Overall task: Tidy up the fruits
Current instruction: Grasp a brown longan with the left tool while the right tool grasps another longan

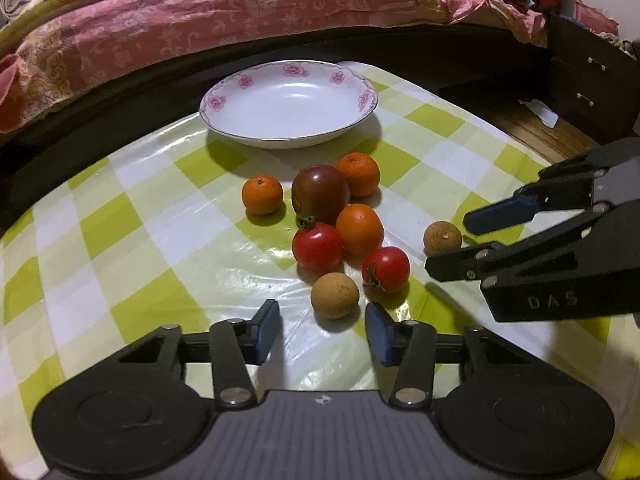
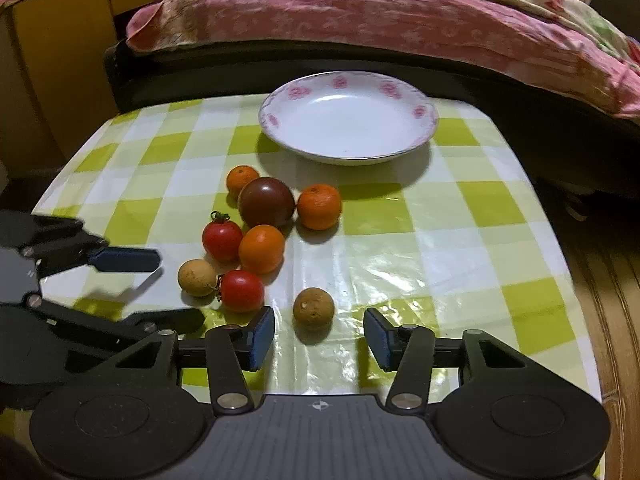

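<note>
The left gripper [image 1: 323,330] stands wide, a tan longan [image 1: 335,295] just ahead between its fingertips. The right gripper [image 2: 319,334] is also wide, with a brown longan [image 2: 313,310] just ahead, seemingly untouched. Beyond the clustered fruits sits the plate [image 1: 244,112].

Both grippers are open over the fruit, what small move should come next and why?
Probably ease the right gripper forward and shut on the lone brown fruit: it sits just ahead of the open fingers, apart from the cluster, and the plate holds nothing yet.
</note>
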A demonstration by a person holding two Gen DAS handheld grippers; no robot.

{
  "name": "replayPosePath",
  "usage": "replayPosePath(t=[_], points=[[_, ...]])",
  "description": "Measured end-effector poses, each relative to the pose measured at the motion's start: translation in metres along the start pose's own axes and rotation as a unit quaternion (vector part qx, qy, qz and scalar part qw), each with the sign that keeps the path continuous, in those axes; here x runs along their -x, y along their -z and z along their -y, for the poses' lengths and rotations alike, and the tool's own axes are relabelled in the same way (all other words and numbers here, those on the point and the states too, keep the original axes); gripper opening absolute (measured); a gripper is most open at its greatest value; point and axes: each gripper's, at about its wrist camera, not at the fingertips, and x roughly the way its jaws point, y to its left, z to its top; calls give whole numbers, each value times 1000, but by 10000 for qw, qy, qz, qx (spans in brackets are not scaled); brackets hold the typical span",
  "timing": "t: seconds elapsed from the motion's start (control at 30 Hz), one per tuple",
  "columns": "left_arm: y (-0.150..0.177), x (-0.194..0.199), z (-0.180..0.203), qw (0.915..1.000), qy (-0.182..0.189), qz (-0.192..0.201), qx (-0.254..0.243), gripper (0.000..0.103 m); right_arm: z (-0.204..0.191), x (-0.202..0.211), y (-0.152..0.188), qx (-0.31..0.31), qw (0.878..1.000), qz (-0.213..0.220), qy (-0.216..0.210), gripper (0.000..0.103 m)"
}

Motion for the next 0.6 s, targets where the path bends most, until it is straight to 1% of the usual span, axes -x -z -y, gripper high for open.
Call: replayPosePath(t=[0.1, 0.2, 0.3, 0.33, 0.37, 0.43, 0.6], points=[[-3, -2, -1, 10000, 40, 39, -32, 50, 0, -6, 0, 57, 9999, -77, -103, 36], [-4, -4, 1, 9999, 69, 60, -113, 46, 1, -10, 0, 104, 9998, -69, -131, 34], [-5, -4, 3, 9998, 97, 59, -164, 42, 2, -10, -2, 108, 9998, -49, -155, 29], [-5, -4, 3, 9998, 108, 50, -161, 39, 3, -11, -2, 89, 9998, -46, -151, 24], [-6, -4, 4, 9998, 113, 41, -174, 39, 4, -11, -2, 70, 9999, -32, -152, 22], [-7, -4, 6, 9997, 139, 16, -208, 33, 5, -11, -2, 64, 9999, -8, -157, 22], [-9, -4, 5, 9996, 187, -74, -209, 33, 4, -10, -3, 120, 9998, 5, -144, 21]])
